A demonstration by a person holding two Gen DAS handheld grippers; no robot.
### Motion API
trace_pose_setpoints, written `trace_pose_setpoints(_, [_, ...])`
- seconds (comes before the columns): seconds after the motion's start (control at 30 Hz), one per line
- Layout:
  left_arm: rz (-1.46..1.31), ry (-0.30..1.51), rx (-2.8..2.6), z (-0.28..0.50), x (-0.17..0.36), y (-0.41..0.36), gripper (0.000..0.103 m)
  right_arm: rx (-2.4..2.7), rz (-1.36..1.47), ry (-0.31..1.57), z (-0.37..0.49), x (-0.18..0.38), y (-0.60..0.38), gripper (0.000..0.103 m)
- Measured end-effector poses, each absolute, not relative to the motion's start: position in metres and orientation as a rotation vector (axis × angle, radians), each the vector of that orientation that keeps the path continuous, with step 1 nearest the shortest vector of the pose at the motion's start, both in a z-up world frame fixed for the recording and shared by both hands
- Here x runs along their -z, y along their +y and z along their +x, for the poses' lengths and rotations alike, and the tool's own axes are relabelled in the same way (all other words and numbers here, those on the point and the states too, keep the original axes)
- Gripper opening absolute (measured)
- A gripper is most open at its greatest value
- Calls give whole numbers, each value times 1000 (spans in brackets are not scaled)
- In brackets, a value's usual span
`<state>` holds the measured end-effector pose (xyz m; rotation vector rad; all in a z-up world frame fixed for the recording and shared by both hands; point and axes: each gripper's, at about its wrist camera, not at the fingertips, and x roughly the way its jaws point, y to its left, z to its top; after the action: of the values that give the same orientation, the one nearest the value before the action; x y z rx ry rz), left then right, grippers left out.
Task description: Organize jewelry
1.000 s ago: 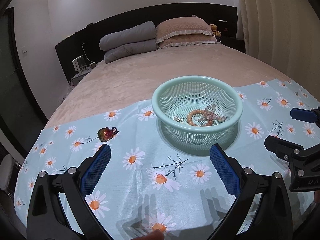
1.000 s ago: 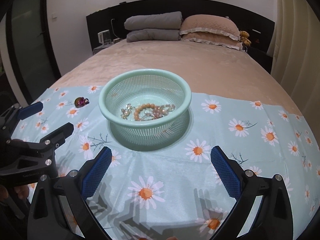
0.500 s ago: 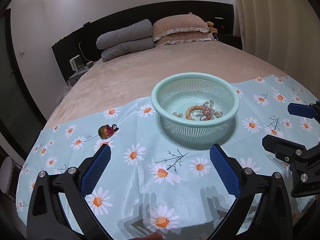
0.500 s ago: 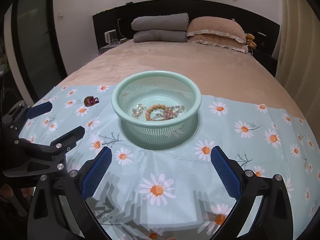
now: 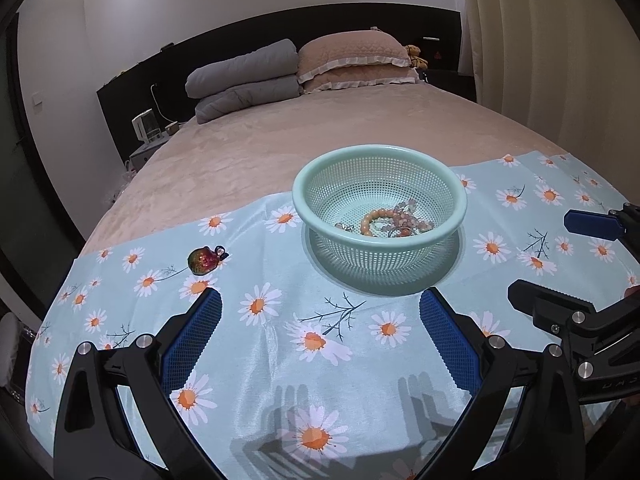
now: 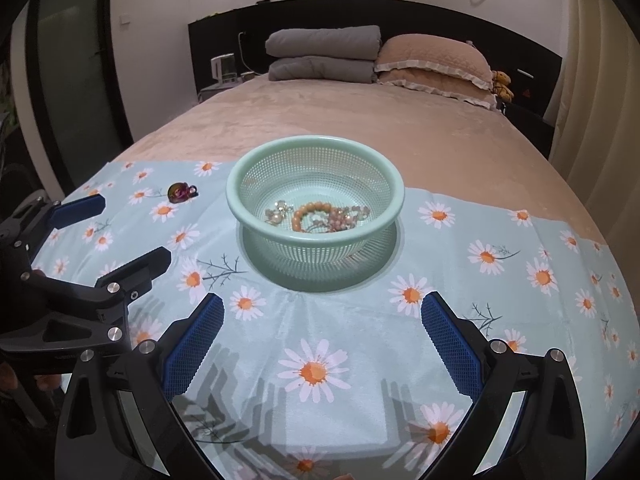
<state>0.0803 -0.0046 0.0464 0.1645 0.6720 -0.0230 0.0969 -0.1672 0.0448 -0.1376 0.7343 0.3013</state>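
While both claws hang wide open and empty, one piece waits outside.
Mint basket (image 5: 379, 208) (beads already inside) sits mid-cloth; left claw (image 5: 320, 332) should go for the iridescent pendant (image 5: 203, 260), well left of it.

A beige bedspread (image 5: 320, 136) covers the bed. A light blue daisy-print cloth (image 5: 280, 360) lies across its near end. At the far end, two grey folded quilts (image 5: 244, 80) are stacked left of two beige frilled pillows (image 5: 356, 62). A dark headboard (image 6: 400, 16) runs behind them. Cream curtains (image 5: 540, 40) hang on the right. A small white appliance (image 5: 145, 125) stands at far left.
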Motion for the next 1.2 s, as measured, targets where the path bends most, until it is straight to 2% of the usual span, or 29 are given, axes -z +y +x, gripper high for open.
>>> trace_pose_setpoints(0.33, [80,689,-18,86,-43,12,97,-286,-94,738,99,-43,-177,95])
trace_pose_setpoints(0.87, [119,698,50,84,-36,-1,97,-313,-116,755,98,-38,-173,95])
trace_pose_setpoints(1.2, [99,765,22,92,-20,4,97,-321,-148,773,101,-32,-170,95])
